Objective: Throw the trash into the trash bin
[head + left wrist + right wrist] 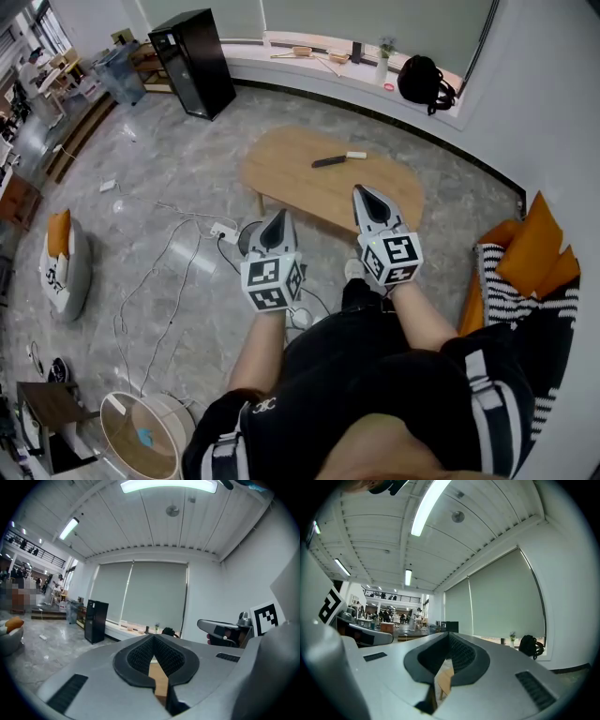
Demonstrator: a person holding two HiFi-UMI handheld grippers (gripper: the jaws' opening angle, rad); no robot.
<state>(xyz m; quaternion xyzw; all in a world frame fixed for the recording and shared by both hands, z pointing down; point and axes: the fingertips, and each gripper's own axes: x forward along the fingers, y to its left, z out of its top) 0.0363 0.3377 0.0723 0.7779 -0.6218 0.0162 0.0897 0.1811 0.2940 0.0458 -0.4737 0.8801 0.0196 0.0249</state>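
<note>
Noting nearest first: a round open bin (172,403) stands on the floor low at our left, and we take it for the trash bin. Ahead of our lap the left gripper (277,223) and right gripper (366,199) are side by side, fingers of both closed on nothing. They aim at the wooden counter (281,178), so the pickup looks not yet begun. Apart from the tips, a dark flat piece (329,161) and a small white piece (356,155) lie end to end, probably the trash.
</note>
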